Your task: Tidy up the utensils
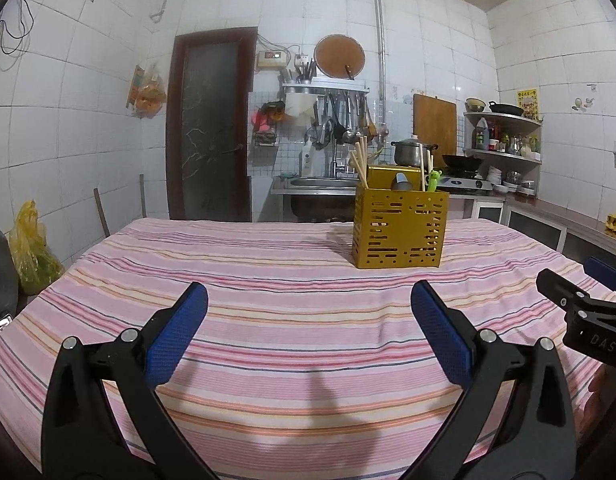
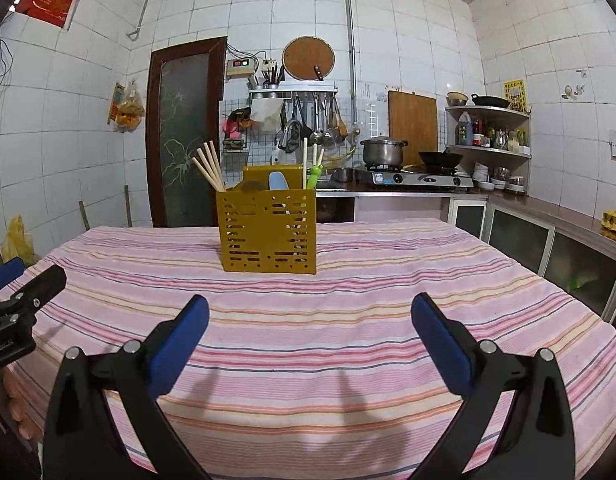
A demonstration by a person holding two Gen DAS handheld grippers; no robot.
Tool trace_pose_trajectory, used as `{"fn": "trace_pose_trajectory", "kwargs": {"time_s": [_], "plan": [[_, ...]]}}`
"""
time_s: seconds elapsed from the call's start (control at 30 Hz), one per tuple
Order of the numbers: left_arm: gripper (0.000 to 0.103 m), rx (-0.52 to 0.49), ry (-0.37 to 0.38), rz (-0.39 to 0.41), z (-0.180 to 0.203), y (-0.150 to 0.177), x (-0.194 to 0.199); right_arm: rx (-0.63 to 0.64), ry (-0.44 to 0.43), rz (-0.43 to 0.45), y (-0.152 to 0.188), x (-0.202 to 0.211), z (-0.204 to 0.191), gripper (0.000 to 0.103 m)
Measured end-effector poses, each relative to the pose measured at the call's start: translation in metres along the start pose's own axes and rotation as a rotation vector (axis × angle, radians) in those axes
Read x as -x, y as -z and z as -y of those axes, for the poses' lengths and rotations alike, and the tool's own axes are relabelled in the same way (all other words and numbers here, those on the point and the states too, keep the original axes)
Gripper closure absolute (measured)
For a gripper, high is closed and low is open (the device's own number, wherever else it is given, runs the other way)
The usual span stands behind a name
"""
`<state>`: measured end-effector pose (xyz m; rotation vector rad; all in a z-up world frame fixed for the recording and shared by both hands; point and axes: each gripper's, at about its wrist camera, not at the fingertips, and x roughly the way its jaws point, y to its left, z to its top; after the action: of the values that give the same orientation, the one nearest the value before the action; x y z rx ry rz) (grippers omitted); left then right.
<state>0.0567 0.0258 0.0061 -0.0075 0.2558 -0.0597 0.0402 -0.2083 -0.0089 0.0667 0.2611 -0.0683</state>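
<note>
A gold perforated utensil holder (image 1: 400, 230) (image 2: 269, 230) stands upright on the pink striped tablecloth (image 1: 267, 288) (image 2: 388, 280). Wooden chopsticks (image 1: 360, 166) (image 2: 208, 170) lean out of its left side. More chopsticks (image 2: 305, 162), a pale blue spoon end (image 2: 278, 181) and a green-handled utensil (image 1: 434, 180) (image 2: 314, 176) stick up on the right. My left gripper (image 1: 308, 300) hovers open over the near table, well short of the holder. My right gripper (image 2: 310, 312) is open too, empty, in front of the holder. Each gripper shows at the other view's edge.
Behind the table are a sink (image 1: 320, 184), a gas stove (image 2: 422, 179) with a pot (image 2: 384, 151) and a wok (image 2: 440, 159), hanging ladles, a corner shelf (image 2: 490, 128) and a dark door (image 1: 209, 128). A yellow bag (image 1: 27, 252) sits on the floor left of the table.
</note>
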Motion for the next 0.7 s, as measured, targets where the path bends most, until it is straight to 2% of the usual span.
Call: {"fn": "trace_pose_trajectory", "kwargs": {"time_s": [0.7], "plan": [[0.005, -0.003, 0.016, 0.005, 0.0016, 0.0001, 0.0013, 0.007, 0.005, 0.006, -0.0039, 0.0007, 0.0002, 0.004]]}}
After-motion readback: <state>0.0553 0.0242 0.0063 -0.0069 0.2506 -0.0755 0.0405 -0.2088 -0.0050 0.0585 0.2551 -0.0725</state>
